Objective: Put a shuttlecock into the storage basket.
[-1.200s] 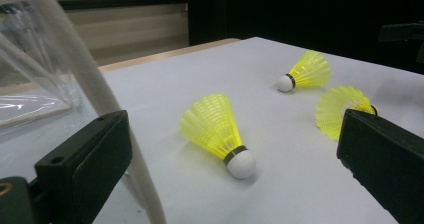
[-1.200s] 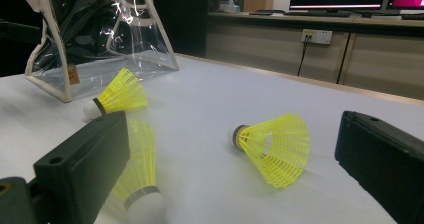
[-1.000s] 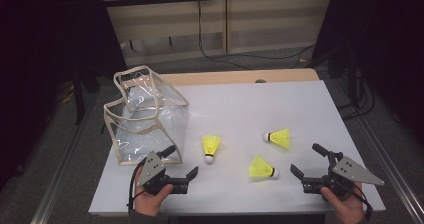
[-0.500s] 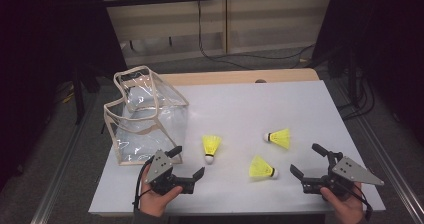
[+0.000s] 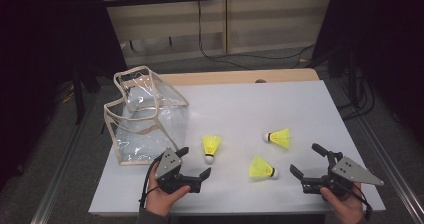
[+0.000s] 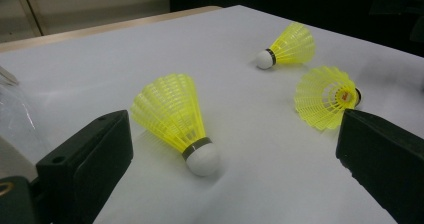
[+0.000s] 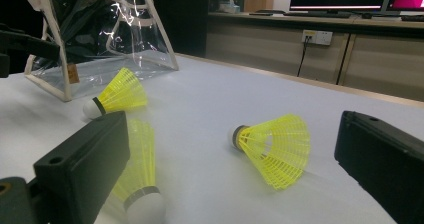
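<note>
Lying between spread fingers point(image 6: 82, 171): shuttlecock point(image 6: 175, 119)

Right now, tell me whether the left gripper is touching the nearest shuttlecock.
Apart. The left gripper view shows white table on both sides of the shuttlecock, between it and the open jaws of the left gripper.

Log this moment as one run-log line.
left gripper: open, nearing left shuttlecock | right gripper: open, idle | three shuttlecocks on table | clear bag: empty

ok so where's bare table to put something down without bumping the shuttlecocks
Free: the far half of the table, beyond the three shuttlecocks and right of the clear bag, and the right edge strip past the far shuttlecock. Crowded: the near middle, between the left gripper and right gripper.
</note>
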`<state>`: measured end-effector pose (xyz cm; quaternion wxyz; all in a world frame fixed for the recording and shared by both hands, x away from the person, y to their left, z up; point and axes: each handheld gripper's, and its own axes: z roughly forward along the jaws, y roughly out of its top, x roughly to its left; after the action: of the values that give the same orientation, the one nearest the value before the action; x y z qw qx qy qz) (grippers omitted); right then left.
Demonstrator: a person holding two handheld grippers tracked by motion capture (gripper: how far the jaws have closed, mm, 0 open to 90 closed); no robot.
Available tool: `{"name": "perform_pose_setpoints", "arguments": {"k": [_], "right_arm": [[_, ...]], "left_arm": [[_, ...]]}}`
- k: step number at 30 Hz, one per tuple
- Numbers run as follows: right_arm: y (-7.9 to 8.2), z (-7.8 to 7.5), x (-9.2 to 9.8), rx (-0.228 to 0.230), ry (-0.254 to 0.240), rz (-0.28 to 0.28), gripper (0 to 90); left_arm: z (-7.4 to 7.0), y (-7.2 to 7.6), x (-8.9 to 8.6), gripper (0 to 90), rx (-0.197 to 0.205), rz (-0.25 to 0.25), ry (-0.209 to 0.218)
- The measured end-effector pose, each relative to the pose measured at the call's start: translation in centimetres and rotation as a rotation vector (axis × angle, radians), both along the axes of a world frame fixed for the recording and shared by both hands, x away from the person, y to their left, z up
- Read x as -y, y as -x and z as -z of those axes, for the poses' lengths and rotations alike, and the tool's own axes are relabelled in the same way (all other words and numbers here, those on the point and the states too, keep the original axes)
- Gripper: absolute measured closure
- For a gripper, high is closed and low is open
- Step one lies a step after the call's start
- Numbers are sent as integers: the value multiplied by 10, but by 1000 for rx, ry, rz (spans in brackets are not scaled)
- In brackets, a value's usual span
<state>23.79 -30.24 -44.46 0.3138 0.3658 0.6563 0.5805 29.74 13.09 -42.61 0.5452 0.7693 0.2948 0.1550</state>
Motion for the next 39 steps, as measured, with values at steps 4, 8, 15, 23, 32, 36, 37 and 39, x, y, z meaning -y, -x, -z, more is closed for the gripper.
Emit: {"name": "perform_pose_setpoints", "arguments": {"k": [4, 8, 15, 23, 32, 36, 37, 39], "right_arm": [[0, 0, 0, 3, 4, 0, 10], [0, 0, -1, 2, 5, 2, 10], [0, 0, -1, 2, 5, 1, 11], [0, 0, -1, 2, 5, 0, 11], [1, -1, 0, 7, 6, 3, 11], [1, -1, -1, 11, 6, 3, 11], [1, -1, -1, 10, 5, 3, 11], [1, -1, -1, 10, 5, 4, 11]], "left_arm": [[1, -2, 5, 15, -17, -4, -8], [2, -5, 10, 16, -31, -9, -13], [4, -8, 16, 22, -52, -17, -43], [8, -12, 22, 24, -92, -43, -75], [9, -17, 27, 26, -116, -82, -81], [9, -19, 29, 26, -130, -85, -90], [9, -19, 30, 26, -131, -81, -92], [10, -20, 31, 22, -137, -93, -105]]}}
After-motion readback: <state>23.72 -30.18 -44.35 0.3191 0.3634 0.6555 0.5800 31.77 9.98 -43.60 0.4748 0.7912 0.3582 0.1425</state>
